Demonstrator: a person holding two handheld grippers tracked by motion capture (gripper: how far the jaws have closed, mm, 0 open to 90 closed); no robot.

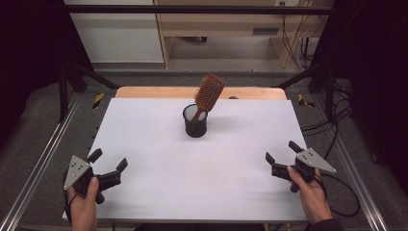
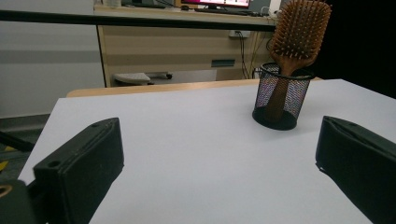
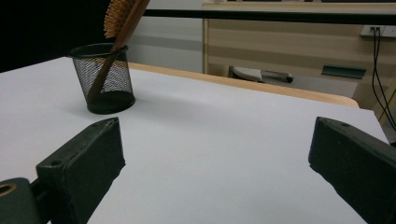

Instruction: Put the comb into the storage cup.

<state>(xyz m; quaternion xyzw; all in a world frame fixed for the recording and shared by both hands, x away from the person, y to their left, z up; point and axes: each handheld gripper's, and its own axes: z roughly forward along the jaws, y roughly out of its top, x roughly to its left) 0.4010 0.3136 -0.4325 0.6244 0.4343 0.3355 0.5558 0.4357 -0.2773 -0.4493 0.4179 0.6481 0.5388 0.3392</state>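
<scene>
A brown wooden hairbrush [image 1: 208,93] stands handle-down in a black mesh cup [image 1: 195,121] at the far middle of the white table [image 1: 159,144], its bristled head leaning to the right. The same hairbrush [image 2: 299,35] and cup [image 2: 281,95] appear at the upper right of the left gripper view, and the hairbrush [image 3: 122,18] and cup [image 3: 103,78] at the upper left of the right gripper view. My left gripper [image 1: 108,160] rests open at the near left corner, holding nothing. At the near right, my right gripper [image 1: 282,151] is open and holds nothing.
A wooden strip [image 1: 144,92] runs along the table's far edge. Metal rails [image 1: 43,159] flank both sides, with black frame struts behind. Cables [image 1: 337,120] lie on the floor at the right. A wooden desk [image 1: 216,24] stands beyond the table.
</scene>
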